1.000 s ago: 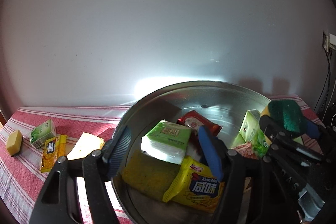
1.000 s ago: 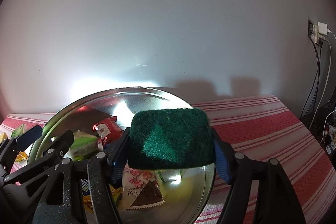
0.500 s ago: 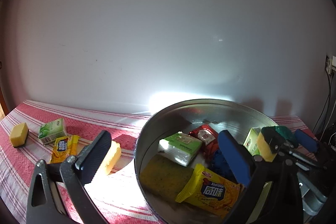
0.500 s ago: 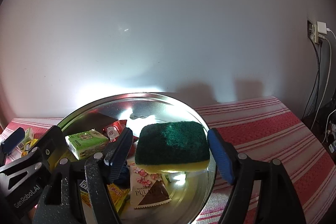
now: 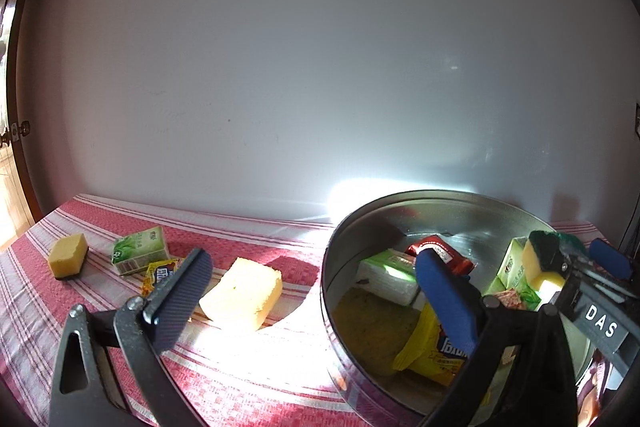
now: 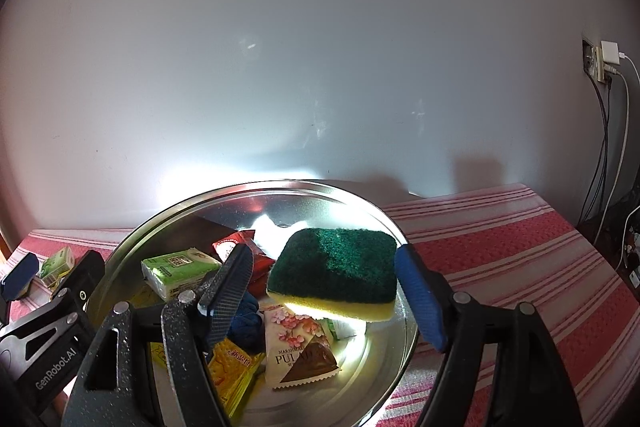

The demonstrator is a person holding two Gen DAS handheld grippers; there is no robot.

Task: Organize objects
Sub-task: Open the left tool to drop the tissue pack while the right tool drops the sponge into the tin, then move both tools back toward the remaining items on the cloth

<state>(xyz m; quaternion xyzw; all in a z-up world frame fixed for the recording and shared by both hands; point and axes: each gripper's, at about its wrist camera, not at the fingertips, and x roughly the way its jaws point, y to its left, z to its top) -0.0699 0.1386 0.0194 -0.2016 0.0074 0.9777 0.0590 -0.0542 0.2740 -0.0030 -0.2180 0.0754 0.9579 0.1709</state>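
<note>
Sponge point(image 6: 336, 267), green scourer up and yellow foam below, hangs tilted over the metal basin point(image 6: 260, 187), clamped by its ends in the right gripper point(image 6: 324, 259). It looks light and squashy, so a hold across the foam sides should keep it, with some sag. Left of the basin, the left gripper point(image 5: 312, 267) has just spread its jaws wide and carries nothing; a yellow sponge point(image 5: 240, 293) lies beside the basin

A round pan point(image 5: 408, 205) is sitting at the right of the tablecloth point(image 5: 248, 371) against the wall point(image 5: 320, 67), holding packets and a tissue pack point(image 5: 386, 273), while a sponge point(image 5: 242, 293) is lying just left of it, with a carton point(image 5: 138, 255) and a smaller sponge point(image 5: 68, 255) lying farther left.
</note>
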